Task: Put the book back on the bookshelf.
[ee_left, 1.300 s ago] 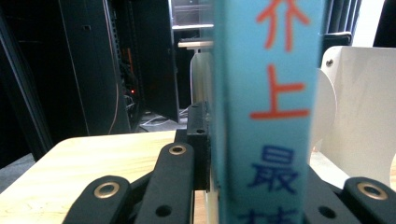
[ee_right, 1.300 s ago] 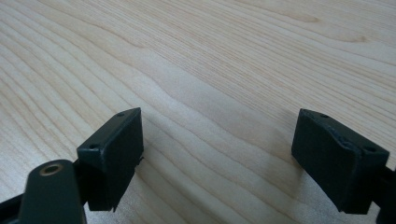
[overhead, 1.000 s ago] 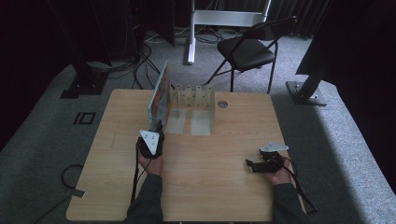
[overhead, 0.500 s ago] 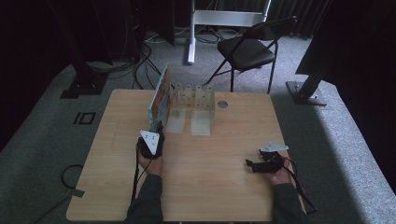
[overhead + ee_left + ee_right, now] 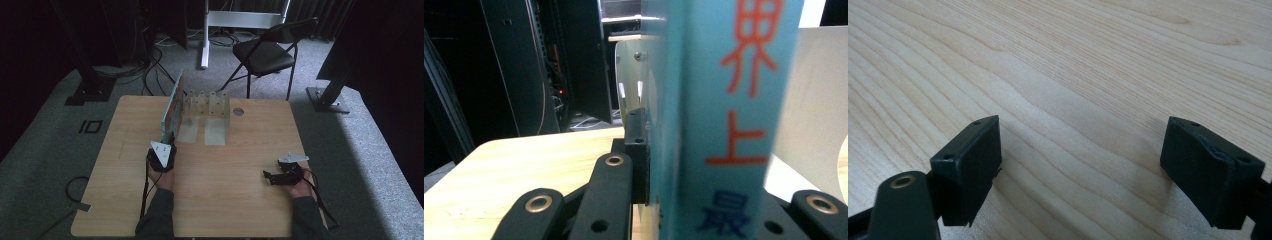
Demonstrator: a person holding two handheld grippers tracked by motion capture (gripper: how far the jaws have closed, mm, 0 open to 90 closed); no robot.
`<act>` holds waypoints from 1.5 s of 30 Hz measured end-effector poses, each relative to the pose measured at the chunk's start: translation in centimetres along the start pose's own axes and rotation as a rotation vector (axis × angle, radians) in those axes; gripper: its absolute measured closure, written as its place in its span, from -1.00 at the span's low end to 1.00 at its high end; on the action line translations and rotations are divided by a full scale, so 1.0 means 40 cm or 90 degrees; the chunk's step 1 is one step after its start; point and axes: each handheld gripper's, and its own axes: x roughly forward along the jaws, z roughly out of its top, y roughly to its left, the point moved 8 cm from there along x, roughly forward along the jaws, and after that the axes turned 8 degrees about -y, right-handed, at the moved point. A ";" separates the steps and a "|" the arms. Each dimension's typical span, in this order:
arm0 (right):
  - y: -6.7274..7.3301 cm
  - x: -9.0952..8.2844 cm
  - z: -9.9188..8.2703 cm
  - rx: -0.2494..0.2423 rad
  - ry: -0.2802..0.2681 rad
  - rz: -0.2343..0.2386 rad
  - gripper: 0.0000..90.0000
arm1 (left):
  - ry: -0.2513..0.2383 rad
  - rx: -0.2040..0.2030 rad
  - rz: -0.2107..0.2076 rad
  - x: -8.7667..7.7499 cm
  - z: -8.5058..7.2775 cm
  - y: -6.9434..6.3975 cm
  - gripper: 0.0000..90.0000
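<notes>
The left gripper (image 5: 167, 142) clamps the near edge of an upright blue book (image 5: 173, 106), whose far end stands against the clear rack (image 5: 207, 102) ahead, while the right gripper (image 5: 270, 176), well apart, rests wide open on the bare table (image 5: 240, 200).

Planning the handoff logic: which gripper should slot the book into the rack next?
Left. The left gripper is already shut on the book, held upright right beside the clear rack. The right gripper sits open and empty on the table, well away.
</notes>
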 end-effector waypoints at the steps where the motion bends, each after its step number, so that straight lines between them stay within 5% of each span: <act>1: 0.000 0.000 0.000 0.000 0.000 0.000 -0.64 | 0.001 -0.001 0.000 -0.001 -0.001 0.001 0.80; 24: 0.000 0.000 0.000 0.000 0.000 0.000 -0.64 | 0.012 -0.046 0.000 -0.018 -0.023 0.020 0.80; 45: 0.000 0.000 0.000 -0.001 0.000 0.001 -0.64 | 0.021 -0.056 -0.008 -0.024 -0.036 0.036 0.79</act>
